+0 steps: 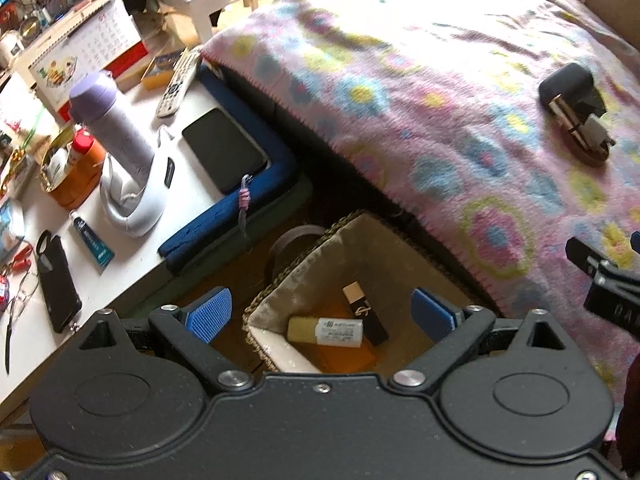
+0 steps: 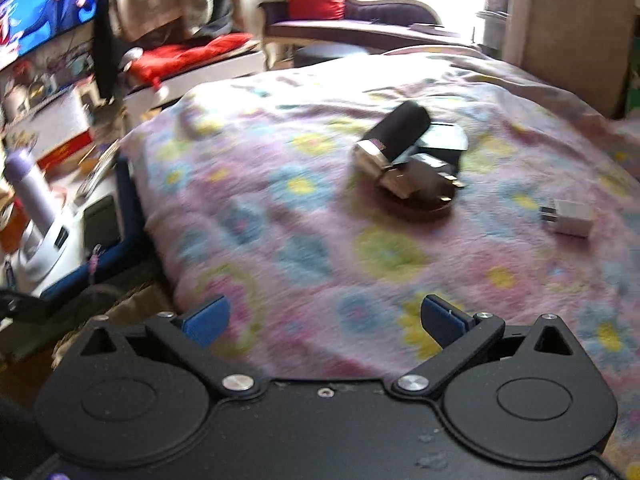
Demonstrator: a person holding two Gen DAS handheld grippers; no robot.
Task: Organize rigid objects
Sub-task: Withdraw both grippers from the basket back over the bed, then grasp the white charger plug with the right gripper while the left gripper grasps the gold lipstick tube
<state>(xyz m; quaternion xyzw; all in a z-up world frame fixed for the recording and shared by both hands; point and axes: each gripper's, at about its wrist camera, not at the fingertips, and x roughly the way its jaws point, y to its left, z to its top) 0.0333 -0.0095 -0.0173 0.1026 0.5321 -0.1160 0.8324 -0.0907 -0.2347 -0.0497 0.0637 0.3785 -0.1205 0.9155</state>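
A woven basket [image 1: 296, 268] with a beige lining stands on the floor beside the bed. Inside lie a cream tube with a white label [image 1: 325, 332] and a black and gold lipstick [image 1: 364, 312]. My left gripper [image 1: 320, 314] hangs open right above the basket, nothing between its blue pads. My right gripper [image 2: 326, 322] is open over the flowered blanket [image 2: 304, 216], empty. Farther on the blanket lies a pile: a black cylinder [image 2: 396, 130], a silver plug [image 2: 416, 172] and a dark round lid [image 2: 416, 202]. A white charger cube [image 2: 568, 218] lies to the right. The right gripper's tip [image 1: 600, 276] shows in the left wrist view.
A white side table [image 1: 132, 248] left of the bed holds a lilac bottle [image 1: 110, 124], a black phone [image 1: 224, 150], a remote [image 1: 178, 82], a blue tube [image 1: 91, 238] and a dark phone case [image 1: 58, 284]. A dark roll [image 1: 292, 246] sits behind the basket.
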